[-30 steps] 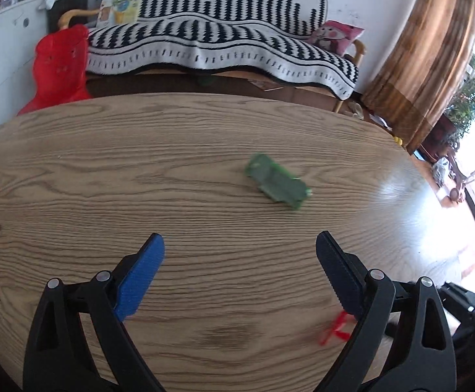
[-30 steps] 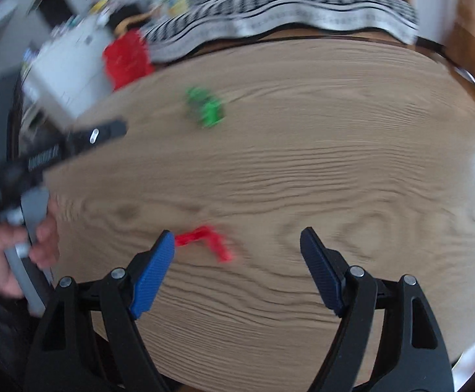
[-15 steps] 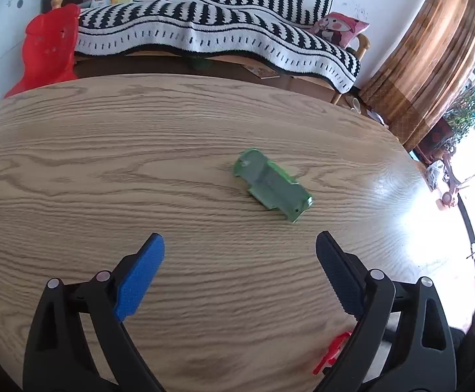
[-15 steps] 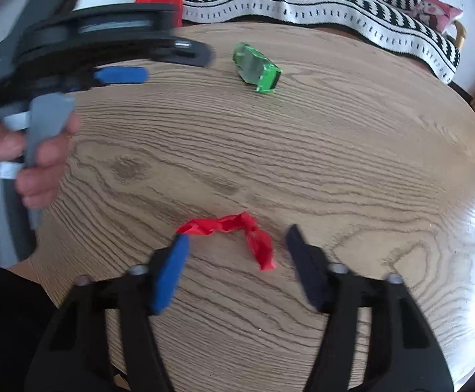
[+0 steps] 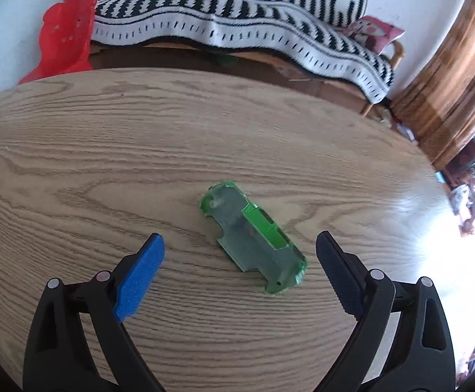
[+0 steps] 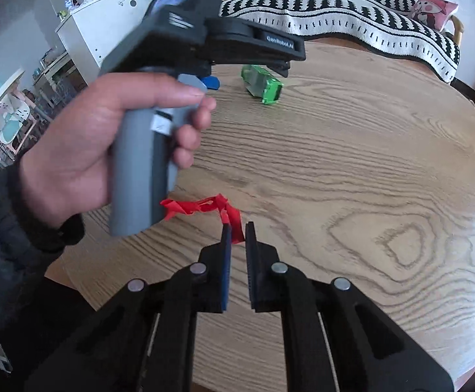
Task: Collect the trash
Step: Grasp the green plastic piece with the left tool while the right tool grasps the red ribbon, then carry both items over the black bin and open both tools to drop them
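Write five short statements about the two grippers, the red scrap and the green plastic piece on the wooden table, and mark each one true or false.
1. The right gripper is shut on the red scrap. True.
2. The left gripper is shut on the green plastic piece. False: it is open, with the piece lying on the table between its fingers.
3. The green plastic piece is upright on one end. False: it lies flat.
4. A hand holds the left gripper's handle. True.
5. The red scrap lies beside the green piece. False: they are well apart.
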The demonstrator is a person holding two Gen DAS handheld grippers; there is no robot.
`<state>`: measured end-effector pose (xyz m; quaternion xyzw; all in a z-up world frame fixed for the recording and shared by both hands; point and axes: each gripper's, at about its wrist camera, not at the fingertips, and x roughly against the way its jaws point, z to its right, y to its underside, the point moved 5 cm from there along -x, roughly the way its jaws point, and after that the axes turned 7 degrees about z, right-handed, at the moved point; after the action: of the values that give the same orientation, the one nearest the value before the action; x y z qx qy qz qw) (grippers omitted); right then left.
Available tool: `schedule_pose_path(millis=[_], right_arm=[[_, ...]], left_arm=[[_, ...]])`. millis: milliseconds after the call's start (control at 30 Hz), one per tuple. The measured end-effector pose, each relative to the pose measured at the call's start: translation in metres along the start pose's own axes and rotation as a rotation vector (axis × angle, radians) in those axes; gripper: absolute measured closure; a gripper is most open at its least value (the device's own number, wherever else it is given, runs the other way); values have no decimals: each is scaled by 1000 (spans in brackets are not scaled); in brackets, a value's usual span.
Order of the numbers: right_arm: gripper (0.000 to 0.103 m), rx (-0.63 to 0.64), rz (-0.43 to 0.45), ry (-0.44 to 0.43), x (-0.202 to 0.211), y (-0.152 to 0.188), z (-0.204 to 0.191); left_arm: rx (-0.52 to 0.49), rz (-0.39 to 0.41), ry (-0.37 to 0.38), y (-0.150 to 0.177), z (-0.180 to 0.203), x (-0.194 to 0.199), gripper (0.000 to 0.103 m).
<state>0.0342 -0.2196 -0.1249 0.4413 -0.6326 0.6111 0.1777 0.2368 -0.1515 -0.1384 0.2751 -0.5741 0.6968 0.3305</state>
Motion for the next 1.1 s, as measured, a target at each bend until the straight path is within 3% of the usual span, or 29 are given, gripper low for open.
schedule_pose_path(millis=[100,133,200,233,267,300,333,400,600,900,1100], right_arm=[[94,-10,6,4,7,2,6],[94,-17,11,7,12,3,9],[94,-31,23,11,20,5,15],[94,-35,27,13,23,5,18],[94,-41,34,19,27,4,22],[94,-50,43,26,30,3,28],[94,-58,50,30,33,2,32],[94,-74,67,44,43,3,40],[94,-163,126,130,90,18,88],[94,-377,183,343,188,99,199],[94,-573,144,499,244,181,274]], left_arm=[[-31,-4,-28,1,2,-7,13],[-41,7,-45,1,2,-7,18],[-52,18,-59,1,3,-6,36],[-58,21,-54,1,3,-5,54],[-56,18,-41,1,3,-3,63],[-52,12,-26,2,3,-1,66],[-62,13,-21,4,3,2,81],[-88,20,-38,6,4,8,81],[-173,61,14,14,17,44,82],[-345,94,235,66,102,123,82],[-510,72,418,140,188,162,82]])
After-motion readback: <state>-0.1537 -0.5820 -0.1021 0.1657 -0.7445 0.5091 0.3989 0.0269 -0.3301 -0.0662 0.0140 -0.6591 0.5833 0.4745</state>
